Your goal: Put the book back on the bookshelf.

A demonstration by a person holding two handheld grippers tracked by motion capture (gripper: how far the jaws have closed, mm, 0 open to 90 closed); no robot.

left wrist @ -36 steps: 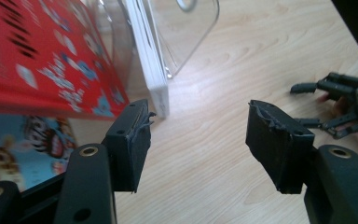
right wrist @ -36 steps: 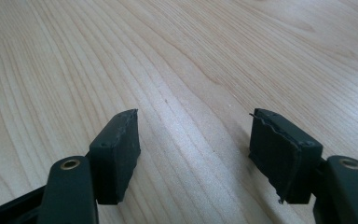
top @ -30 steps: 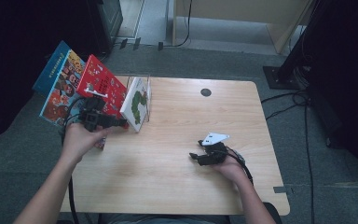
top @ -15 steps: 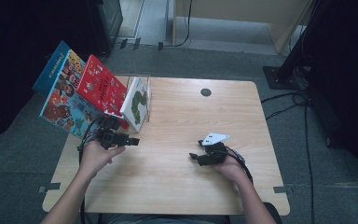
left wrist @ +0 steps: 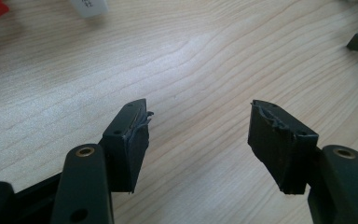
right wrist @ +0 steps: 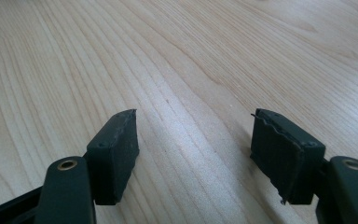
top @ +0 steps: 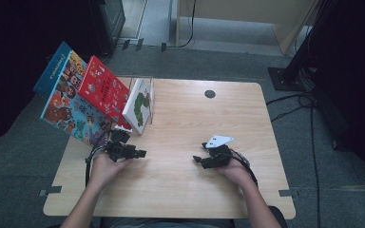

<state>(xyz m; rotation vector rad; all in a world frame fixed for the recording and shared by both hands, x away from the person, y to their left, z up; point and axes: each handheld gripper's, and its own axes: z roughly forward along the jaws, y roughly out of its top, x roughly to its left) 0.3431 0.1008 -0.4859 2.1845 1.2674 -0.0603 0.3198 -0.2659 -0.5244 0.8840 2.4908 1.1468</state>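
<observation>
The books stand in a wire rack (top: 145, 83) at the far left corner of the bench (top: 180, 190), fanned out leftward past its edge: a white book (top: 140, 105) upright nearest the middle, a red book (top: 103, 90) leaning beside it, and a blue book (top: 66, 102) outermost. The left gripper (top: 140, 153) lies just near of them, its fingers (left wrist: 130, 140) wide with nothing between, pointing right along the bench, so the books sit to the far side of it. The right gripper (top: 198, 160) rests well apart at mid-bench, fingers (right wrist: 114, 149) wide and empty; the left hand is plainly nearer.

Three colourful picture books (top: 92, 97) stand tilted in a thin wire rack (top: 145, 85) at the counter's far-left corner.
</observation>
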